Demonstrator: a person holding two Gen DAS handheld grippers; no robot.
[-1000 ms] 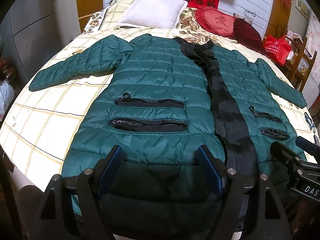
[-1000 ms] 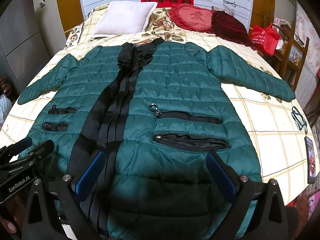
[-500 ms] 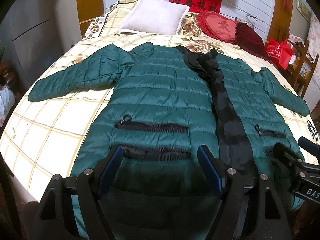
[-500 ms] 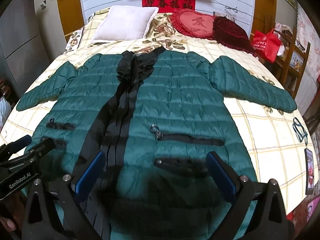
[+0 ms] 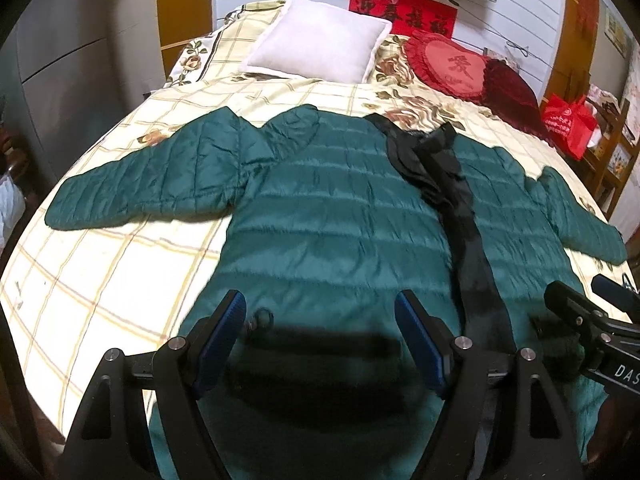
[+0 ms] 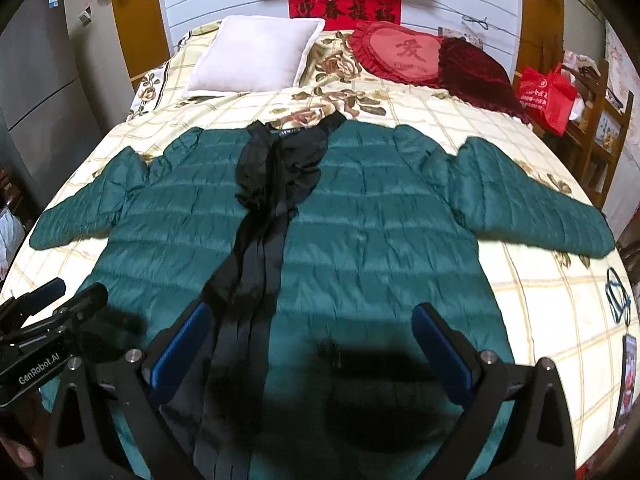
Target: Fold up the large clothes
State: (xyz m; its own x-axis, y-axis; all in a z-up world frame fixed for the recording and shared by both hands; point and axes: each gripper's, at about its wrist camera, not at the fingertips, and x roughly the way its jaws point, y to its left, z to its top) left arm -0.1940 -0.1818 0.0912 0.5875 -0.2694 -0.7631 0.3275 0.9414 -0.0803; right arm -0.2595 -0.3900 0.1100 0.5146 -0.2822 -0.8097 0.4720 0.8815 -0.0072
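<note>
Jacket (image 5: 340, 216) under both spread grippers (image 5: 320, 320)

I see bed (image 6: 532, 280), cream plaid cover, floral print near head. Green jacket (image 6: 360, 240) lies flat on it, front up, sleeves spread to both sides. White pillow (image 6: 256, 54), red heart cushion (image 6: 400, 52), dark red cushion (image 6: 476, 72) at head. Phone (image 6: 626, 380) and cord (image 6: 618, 296) near right edge.
</note>
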